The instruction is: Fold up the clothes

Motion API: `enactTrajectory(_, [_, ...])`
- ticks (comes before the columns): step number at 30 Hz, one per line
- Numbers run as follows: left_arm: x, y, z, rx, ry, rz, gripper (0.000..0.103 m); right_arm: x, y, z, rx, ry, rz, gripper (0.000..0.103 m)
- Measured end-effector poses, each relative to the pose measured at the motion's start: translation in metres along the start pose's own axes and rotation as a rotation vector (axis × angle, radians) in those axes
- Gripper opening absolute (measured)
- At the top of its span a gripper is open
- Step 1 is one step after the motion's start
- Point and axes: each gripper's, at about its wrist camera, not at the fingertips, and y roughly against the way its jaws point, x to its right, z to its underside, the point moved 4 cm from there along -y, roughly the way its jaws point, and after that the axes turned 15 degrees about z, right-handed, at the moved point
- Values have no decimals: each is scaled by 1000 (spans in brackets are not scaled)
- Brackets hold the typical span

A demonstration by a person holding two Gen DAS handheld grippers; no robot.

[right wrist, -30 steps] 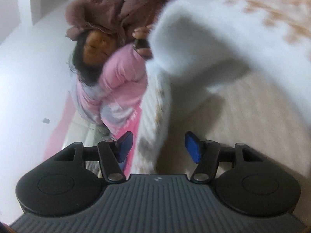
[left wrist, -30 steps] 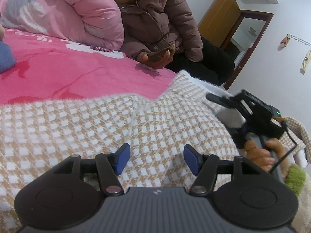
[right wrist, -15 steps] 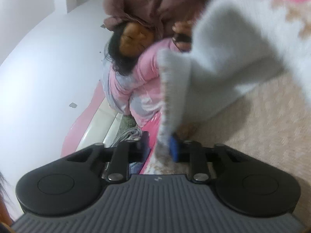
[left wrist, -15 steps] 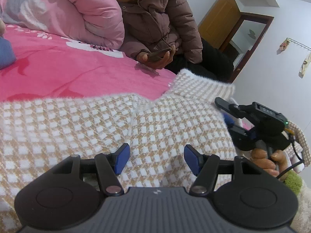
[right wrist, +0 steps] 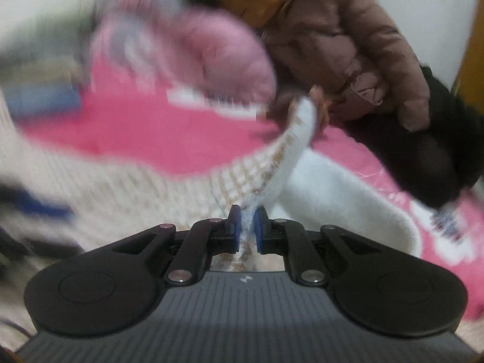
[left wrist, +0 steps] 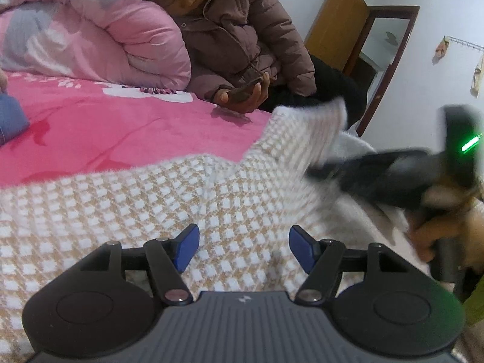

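Now your right gripper closing on sweater edge (blurred), left gripper opening, nothing gripped.

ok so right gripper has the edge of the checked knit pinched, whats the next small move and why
Probably carry that edge across over the garment. The right gripper is closing on the knit's white-lined edge, already lifted clear of the pink bedsheet, while the rest lies flat. The left gripper hovers over it, jaws opening, holding nothing, so it could pin the fold line.
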Motion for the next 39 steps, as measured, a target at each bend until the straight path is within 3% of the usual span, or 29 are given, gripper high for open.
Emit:
enactTrajectory(2, [-2,0,0,-6,10,6,68,-10,-20,20,-39,46,10,9])
enactTrajectory(4, [-3,0,0,-3,16,12,68,-2,-23,25,-17,-13,-4,11])
enactTrajectory(7, [-4,0,-1,-3,18,19,70,38,-17,18,-71,-200,-38,31])
enactTrajectory(10, [-6,1,-1,-1,30,31,71,86,7,18,-94,-431,-36,31])
enactTrajectory(12, [-7,1,-1,-1,35,35,71,97,36,16,-61,-503,-86,31])
enactTrajectory(15, [-9,2,-1,1,42,43,72,79,74,16,-2,-449,-225,28])
enactTrajectory(17, [-11,3,-1,5,57,56,72,53,92,24,31,-344,-352,26])
enactTrajectory(21, [-17,6,-3,26,110,90,72,28,83,87,-120,-167,-333,23])
enactTrajectory(23, [-22,12,-6,60,143,101,72,41,87,103,-152,-224,-318,22])
enactTrajectory(25, [-30,22,-11,122,175,82,72,58,91,96,-187,-284,-218,24])
enactTrajectory(27, [-42,35,-18,194,204,34,75,60,100,77,-137,-282,-209,24])
enactTrajectory(29, [-55,35,-19,183,217,-45,74,63,110,57,-87,-281,-200,24])
enactTrajectory(32, [-76,35,-19,157,235,-167,60,38,110,19,0,-254,-211,24])
enactTrajectory(37, [-78,35,-20,158,181,-234,57,-13,60,-36,67,-163,-232,23])
enactTrajectory(39, [-83,38,-20,171,201,-244,49,-27,32,-46,70,-126,-210,22])
